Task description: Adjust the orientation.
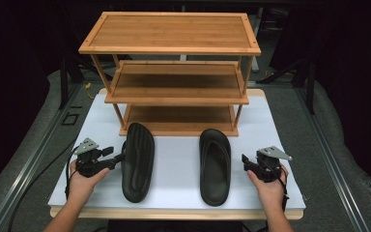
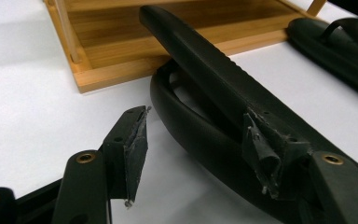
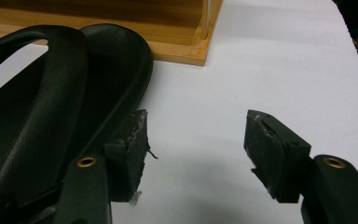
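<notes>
Two black slippers lie on the white tabletop (image 1: 176, 186) in front of a three-shelf bamboo rack (image 1: 171, 33). The left slipper (image 1: 137, 162) lies sole up, its ribbed edge tilted (image 2: 205, 65). My left gripper (image 1: 117, 155) is at that slipper's left side, open (image 2: 196, 126). The slipper's rim sits between the jaws: the right pad (image 2: 261, 149) is against the sole, the left pad (image 2: 137, 144) stands clear. The right slipper (image 1: 215, 164) rests strap up. My right gripper (image 1: 245, 162) stands open (image 3: 198, 126) just right of it (image 3: 42, 107), with bare table between the pads.
The rack's bottom shelf (image 2: 121, 46) sits on the table just behind the slippers' toes, its corner close by (image 3: 186, 51). The other slipper (image 2: 335, 51) lies farther off. Grey floor with metal rails (image 1: 34, 154) flanks the table; dark curtains hang behind.
</notes>
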